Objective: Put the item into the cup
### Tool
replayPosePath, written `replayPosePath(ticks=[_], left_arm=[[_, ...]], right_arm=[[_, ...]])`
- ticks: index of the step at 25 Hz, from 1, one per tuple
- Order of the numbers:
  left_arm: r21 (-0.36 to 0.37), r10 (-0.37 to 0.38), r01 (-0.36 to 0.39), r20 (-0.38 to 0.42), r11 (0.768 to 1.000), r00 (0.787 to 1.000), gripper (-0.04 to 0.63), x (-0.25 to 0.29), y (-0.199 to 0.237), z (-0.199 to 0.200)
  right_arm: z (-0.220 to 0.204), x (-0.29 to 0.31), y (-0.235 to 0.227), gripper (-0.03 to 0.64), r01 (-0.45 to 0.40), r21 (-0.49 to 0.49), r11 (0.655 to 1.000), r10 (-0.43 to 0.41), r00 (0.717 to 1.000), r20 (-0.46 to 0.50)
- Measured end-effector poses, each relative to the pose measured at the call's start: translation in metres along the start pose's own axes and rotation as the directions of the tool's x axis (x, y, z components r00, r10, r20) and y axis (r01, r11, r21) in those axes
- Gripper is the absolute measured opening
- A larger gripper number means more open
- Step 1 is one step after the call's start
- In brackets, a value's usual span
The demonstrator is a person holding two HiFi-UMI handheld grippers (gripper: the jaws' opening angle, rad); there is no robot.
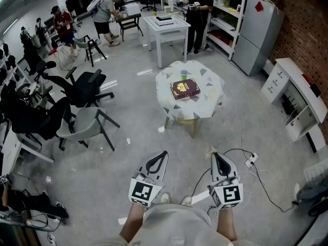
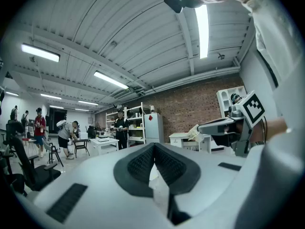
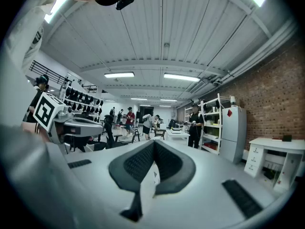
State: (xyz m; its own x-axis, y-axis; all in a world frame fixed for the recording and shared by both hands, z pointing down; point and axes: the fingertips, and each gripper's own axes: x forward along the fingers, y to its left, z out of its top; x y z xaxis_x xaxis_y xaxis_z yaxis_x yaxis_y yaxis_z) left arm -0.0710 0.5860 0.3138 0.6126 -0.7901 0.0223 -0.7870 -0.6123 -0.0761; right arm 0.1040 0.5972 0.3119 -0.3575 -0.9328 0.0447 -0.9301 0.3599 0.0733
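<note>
A small green cup [image 1: 184, 75] stands at the far side of a round table [image 1: 207, 105] covered with a patterned cloth, a few steps ahead of me. A dark red box [image 1: 185, 88] lies beside the cup. My left gripper [image 1: 163, 153] is held low near my body, jaws shut with nothing seen in them [image 2: 154, 147]. My right gripper [image 1: 213, 155] is held level with it, also far from the table. A small crumpled cream item [image 1: 209, 150] sticks out at its closed tip, and it also shows in the left gripper view [image 2: 195, 131].
Office chairs [image 1: 84, 122] stand to the left. A white square table [image 1: 166, 27], a grey fridge [image 1: 259, 32] and a white cabinet [image 1: 292, 86] line the back and right. A cable with a power strip [image 1: 251, 161] lies on the floor. Several people are at the back.
</note>
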Motion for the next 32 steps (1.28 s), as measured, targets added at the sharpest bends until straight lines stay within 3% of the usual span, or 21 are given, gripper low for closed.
replayPosePath(ticks=[3,15,32], left_arm=[[-0.021,-0.012,0.011,-0.029,1.0,1.0,0.012,-0.005,0.018,-0.019],[-0.033,-0.068,0.067,-0.014,0.997,0.998,0.012,0.017,0.07,-0.028],[-0.021,-0.026,0.025,-0.062,0.999,0.998,0.012,0.14,0.114,-0.034]], right_arm=[[0.0,0.013,0.016,0.005,0.011,0.016,1.0,-0.012,1.0,0.012],[-0.006,0.062,0.046,0.005,0.046,-0.01,0.999,-0.047,0.999,-0.02],[-0.016,0.179,-0.04,0.005,-0.021,0.002,1.0,0.021,0.999,-0.033]])
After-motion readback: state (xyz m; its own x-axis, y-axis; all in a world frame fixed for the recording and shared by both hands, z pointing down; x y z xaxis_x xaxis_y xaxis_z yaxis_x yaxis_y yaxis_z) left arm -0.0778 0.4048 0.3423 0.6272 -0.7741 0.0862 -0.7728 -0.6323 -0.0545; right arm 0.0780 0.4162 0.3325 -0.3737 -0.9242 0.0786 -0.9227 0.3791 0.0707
